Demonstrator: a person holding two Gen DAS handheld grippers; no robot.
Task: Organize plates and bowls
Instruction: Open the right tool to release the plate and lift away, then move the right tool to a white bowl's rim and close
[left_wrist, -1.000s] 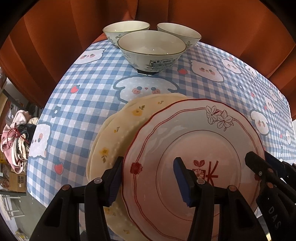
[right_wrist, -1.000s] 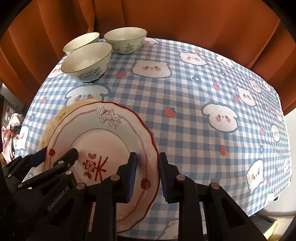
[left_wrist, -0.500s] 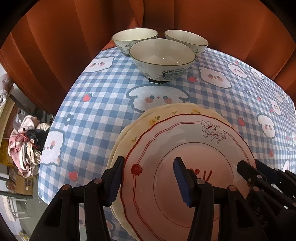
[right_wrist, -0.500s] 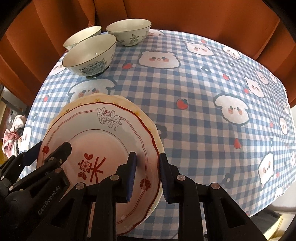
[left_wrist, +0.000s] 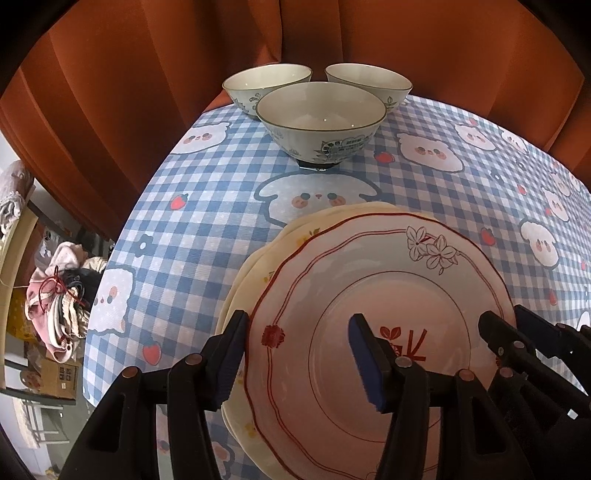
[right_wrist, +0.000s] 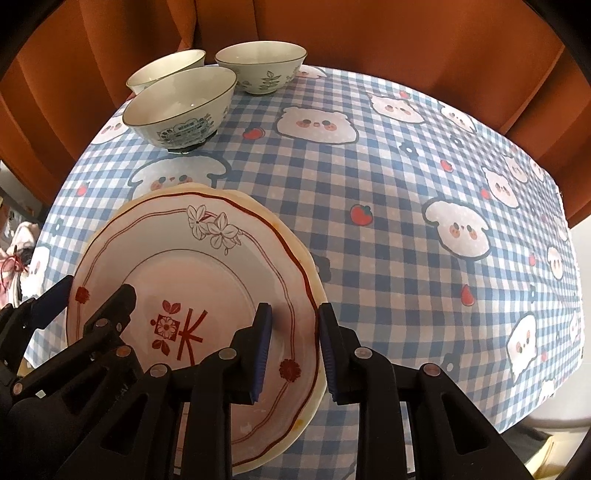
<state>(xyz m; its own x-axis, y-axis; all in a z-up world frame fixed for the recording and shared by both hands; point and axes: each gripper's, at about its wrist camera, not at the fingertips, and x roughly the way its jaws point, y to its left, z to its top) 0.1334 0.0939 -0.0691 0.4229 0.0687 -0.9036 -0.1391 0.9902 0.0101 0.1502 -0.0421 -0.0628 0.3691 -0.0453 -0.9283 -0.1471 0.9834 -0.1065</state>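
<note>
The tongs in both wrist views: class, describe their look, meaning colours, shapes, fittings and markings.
Both the left tongs and the right tongs are matte black plastic. Each has two angular, bar-like fingers tipped with flat, dark blue ribbed pads. Round copper-coloured rivets mark the joints. No cables or sleeves show. Small, faint lettering on one body is too dim to read here.

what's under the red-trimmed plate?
The red-trimmed white plate sits on at least one cream plate with small yellow flowers, offset so only the cream rim shows on one side. Most of it is covered; how many plates lie beneath can't be told.
</note>
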